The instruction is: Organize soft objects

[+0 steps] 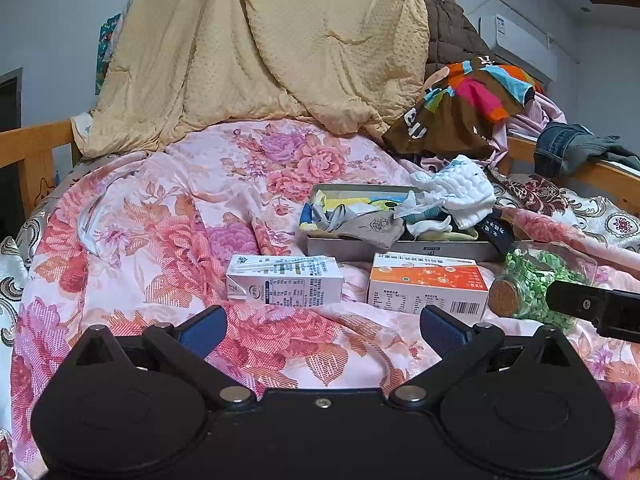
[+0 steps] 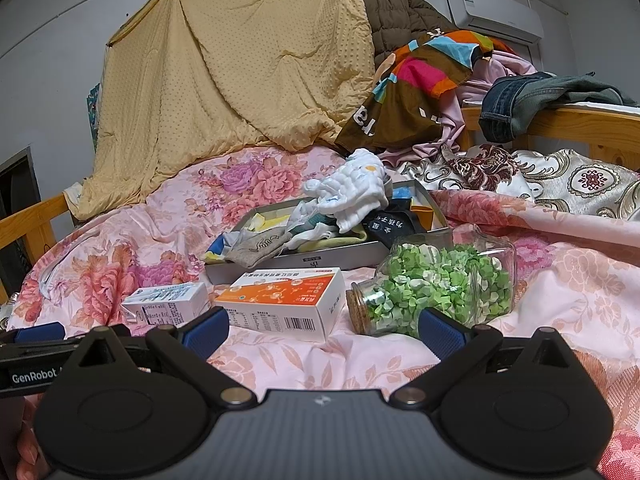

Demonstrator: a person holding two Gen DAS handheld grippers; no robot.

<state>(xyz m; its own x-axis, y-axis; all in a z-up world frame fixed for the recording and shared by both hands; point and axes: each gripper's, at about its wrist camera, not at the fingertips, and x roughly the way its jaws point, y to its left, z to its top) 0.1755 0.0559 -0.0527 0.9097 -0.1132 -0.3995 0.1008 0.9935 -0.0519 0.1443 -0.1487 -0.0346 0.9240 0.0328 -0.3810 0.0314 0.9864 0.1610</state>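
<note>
Hovering low over the floral bedspread (image 1: 168, 208), left claw (image 1: 323, 322) released, jaws spread wide and gripping nothing. Likewise hanging released, right claw (image 2: 323, 326), just short of the orange-and-white box (image 2: 288, 300) and the lying glass jar (image 2: 436, 284) of green bits. Lying heaped in the shallow grey box (image 1: 400, 246) behind the milk carton (image 1: 285, 280): socks (image 1: 372, 224) and white knitted cloth (image 1: 456, 190), some spilling over the rim.

Milk carton (image 1: 285, 280); orange box (image 1: 428, 286) — jar (image 2: 436, 284)
</note>
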